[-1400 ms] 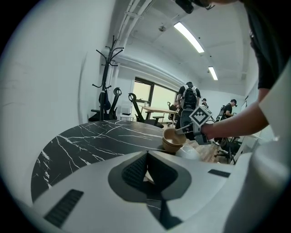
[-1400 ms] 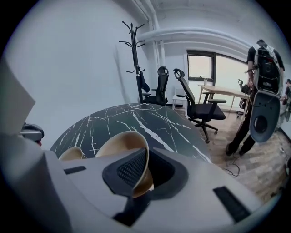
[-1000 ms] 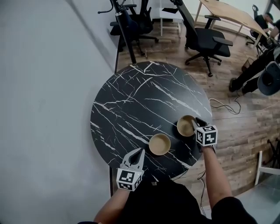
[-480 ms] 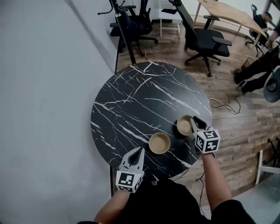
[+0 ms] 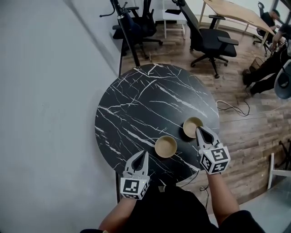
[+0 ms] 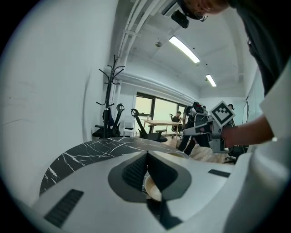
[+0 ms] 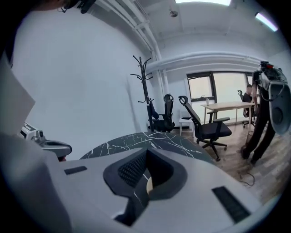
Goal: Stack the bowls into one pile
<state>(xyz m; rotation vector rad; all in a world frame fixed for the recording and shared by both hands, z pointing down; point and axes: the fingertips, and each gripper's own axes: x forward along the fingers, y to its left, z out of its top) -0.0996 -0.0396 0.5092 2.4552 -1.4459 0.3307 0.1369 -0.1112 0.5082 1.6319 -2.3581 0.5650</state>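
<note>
Two tan bowls stand apart on the round black marble table (image 5: 136, 104): one near the front edge (image 5: 165, 147), one to its right (image 5: 192, 126). My right gripper (image 5: 198, 129) hovers above the right bowl's near rim; its jaws have just closed and are shut with nothing between them. In the right gripper view the jaws (image 7: 146, 152) meet at the tip, and a sliver of bowl (image 7: 148, 184) shows behind them. My left gripper (image 5: 145, 154) is shut and empty at the table's front edge, pointing at the near bowl (image 6: 152, 189).
Black office chairs (image 5: 213, 41) and a coat rack (image 5: 125, 27) stand beyond the table. A wooden desk (image 5: 236, 13) is at the back right. A cable (image 5: 232, 109) lies on the wood floor, and a person's legs (image 5: 263, 73) are at the right edge. A grey wall fills the left.
My right gripper has risen and drawn back toward me from beside the right bowl, and its jaws have shut. Both bowls stay in place. The left gripper has lifted slightly.
</note>
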